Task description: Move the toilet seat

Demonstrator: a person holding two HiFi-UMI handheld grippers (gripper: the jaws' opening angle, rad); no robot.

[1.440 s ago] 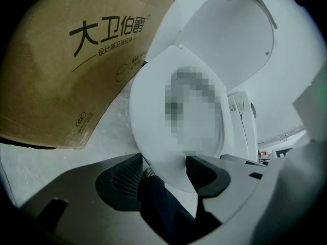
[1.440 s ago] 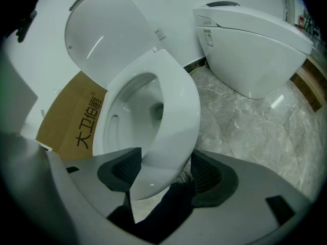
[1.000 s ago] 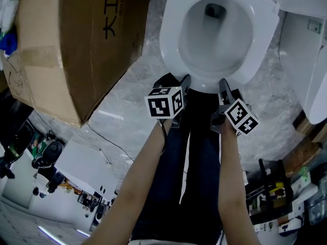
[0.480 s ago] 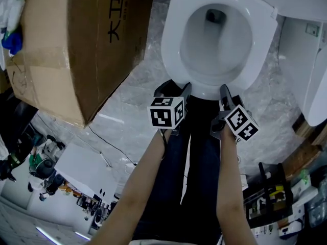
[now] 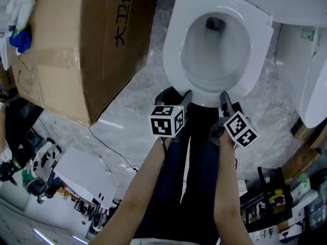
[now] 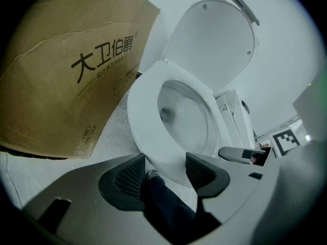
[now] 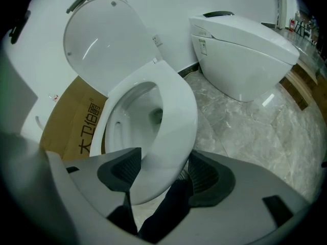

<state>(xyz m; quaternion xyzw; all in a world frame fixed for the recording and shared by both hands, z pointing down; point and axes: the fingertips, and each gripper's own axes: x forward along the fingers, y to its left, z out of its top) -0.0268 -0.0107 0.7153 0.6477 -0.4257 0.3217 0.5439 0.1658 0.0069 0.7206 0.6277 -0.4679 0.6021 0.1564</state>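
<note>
The white toilet seat (image 5: 173, 40) lies down on the bowl, and its lid (image 6: 209, 40) stands raised behind it. My left gripper (image 5: 178, 95) is open at the seat's front left edge. In the left gripper view the seat (image 6: 145, 116) fills the space just past the open left gripper (image 6: 163, 170). My right gripper (image 5: 224, 99) is open at the front right edge. In the right gripper view the front of the seat (image 7: 176, 116) shows between the jaws of the right gripper (image 7: 163, 170), under the lid (image 7: 102, 40). Whether either gripper touches the seat is unclear.
A large cardboard box (image 5: 76, 45) stands close to the toilet's left side. A second white toilet (image 7: 245, 55) sits to the right on the marble floor (image 7: 245, 131). The person's legs in dark trousers (image 5: 194, 177) are below the grippers. Cluttered tools (image 5: 271, 198) lie at the lower right.
The head view has shifted a little. Both grippers stay open at the seat's front edge, and the seat has not moved.
</note>
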